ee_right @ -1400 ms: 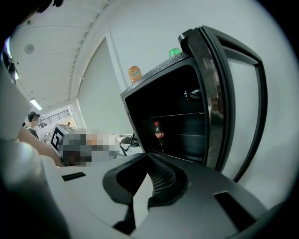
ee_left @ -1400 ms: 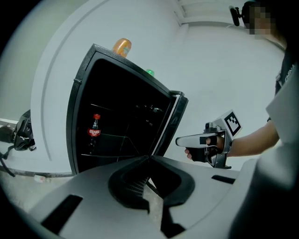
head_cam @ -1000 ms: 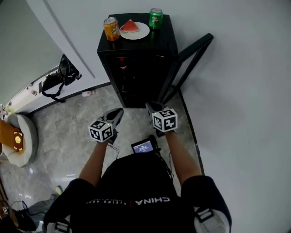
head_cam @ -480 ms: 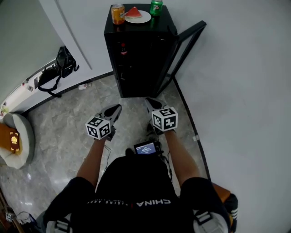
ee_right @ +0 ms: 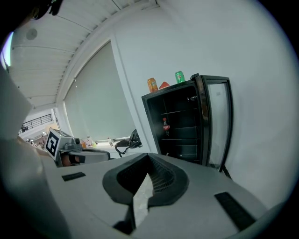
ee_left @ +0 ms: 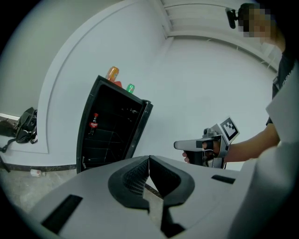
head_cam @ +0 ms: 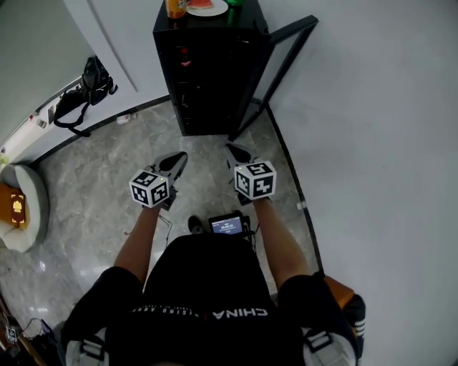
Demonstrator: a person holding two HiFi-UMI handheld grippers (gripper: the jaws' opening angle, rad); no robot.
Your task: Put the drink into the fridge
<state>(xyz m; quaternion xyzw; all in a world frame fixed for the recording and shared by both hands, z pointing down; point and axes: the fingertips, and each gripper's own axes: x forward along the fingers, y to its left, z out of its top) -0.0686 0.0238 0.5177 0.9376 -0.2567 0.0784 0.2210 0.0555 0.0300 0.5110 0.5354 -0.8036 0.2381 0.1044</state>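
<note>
A: Let us start with the biggest thing. The black fridge [head_cam: 207,78] stands by the wall with its glass door [head_cam: 280,64] swung wide to the right, so we need not open anything.

B: Agreed. And our claws? The left claw [ee_left: 149,161] has its jaws pressed together with nothing between them. The right claw [ee_right: 148,161] is the same, closed and empty.

A: So we carry nothing yet. The drinks sit on the fridge's top: an orange can [ee_right: 152,84] and a green can [ee_right: 180,77]. Between them is a plate [head_cam: 213,10] bearing a watermelon slice [ee_right: 164,85]. A red-labelled bottle [ee_right: 165,126] already stands on a shelf inside.

B: We cannot tell which can the task means. Either way we judge it a light, stiff metal cylinder with smooth, slippery sides and thin walls that dent under a hard squeeze.

A: Then we would take it across the middle of its body, jaws level, close gently and keep it upright.

B: As for reach, both cans are well apart from our claws, ahead and higher up, with open floor [head_cam: 107,179] between us and the fridge. We would have to step in and open a claw first.
</note>
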